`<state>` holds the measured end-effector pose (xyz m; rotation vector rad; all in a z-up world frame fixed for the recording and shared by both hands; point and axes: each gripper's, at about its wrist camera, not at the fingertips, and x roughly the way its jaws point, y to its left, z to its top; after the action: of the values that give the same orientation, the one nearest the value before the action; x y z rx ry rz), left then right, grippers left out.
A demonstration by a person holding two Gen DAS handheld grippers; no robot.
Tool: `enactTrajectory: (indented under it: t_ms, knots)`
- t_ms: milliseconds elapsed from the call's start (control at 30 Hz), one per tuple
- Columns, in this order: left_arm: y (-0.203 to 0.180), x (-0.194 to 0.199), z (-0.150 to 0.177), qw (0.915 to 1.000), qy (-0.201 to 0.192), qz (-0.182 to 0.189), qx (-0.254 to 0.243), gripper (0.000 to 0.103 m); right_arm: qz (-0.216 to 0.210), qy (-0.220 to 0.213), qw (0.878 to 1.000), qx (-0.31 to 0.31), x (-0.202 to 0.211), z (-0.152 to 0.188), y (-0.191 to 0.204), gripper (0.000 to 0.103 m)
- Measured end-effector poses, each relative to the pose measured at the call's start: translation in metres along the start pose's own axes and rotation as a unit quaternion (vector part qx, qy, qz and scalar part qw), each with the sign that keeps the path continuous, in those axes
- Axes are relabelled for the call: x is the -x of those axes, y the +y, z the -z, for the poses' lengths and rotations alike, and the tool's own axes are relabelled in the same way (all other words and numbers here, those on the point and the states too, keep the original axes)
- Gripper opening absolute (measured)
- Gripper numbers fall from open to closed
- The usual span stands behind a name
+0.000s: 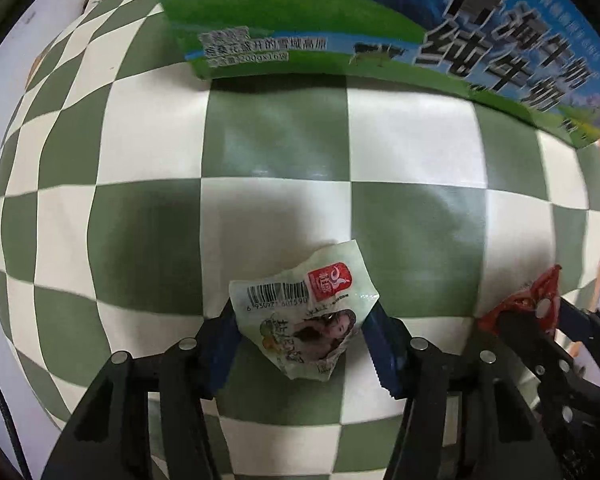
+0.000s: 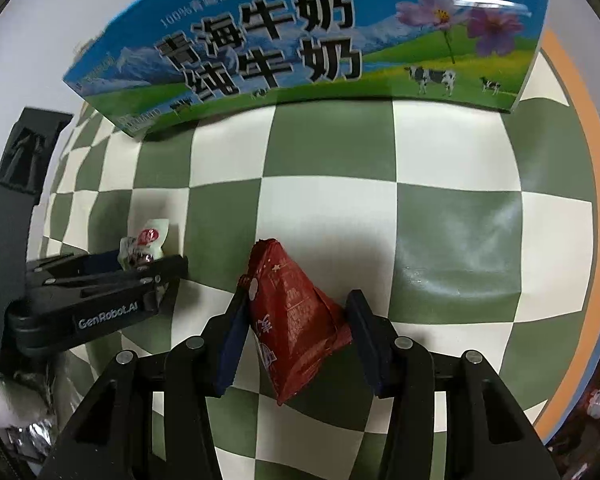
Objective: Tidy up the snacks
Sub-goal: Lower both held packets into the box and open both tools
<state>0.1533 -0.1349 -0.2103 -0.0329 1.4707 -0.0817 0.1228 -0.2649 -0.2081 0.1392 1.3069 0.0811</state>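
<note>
Left gripper clamped on pale green snack packet, right gripper clamped on red snack packet

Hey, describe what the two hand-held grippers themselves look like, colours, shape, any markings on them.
Both look alike. The left hand-held gripper and right hand-held gripper have matte black angular linkage frames studded with round silver pins, and flat dark blue finger pads. Seen from the right wrist camera, the left one's side carries white "GenRobot.AI" lettering, with a dark grey upright body behind it. No sleeves or hands show.
</note>
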Motion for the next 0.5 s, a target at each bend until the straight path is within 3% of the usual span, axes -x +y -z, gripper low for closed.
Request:
enactTrajectory:
  t_ms: [200,333,500]
  knots:
    - [-0.006,0.043,0.009,0.9991,-0.028,0.033,0.001,0.054,-0.009,-0.03,0.999,0.008,0.027,-0.003,0.003,0.052]
    - [-0.011,0.094,0.003,0.9952,-0.071,0.067,0.004,0.054,-0.022,-0.063,0.998,0.013,0.062,-0.012,0.004,0.051]
    - [-0.003,0.154,-0.046,0.9859,-0.134,0.1,-0.006,0.054,-0.041,-0.12,0.992,0.013,0.12,-0.04,0.0,0.051]
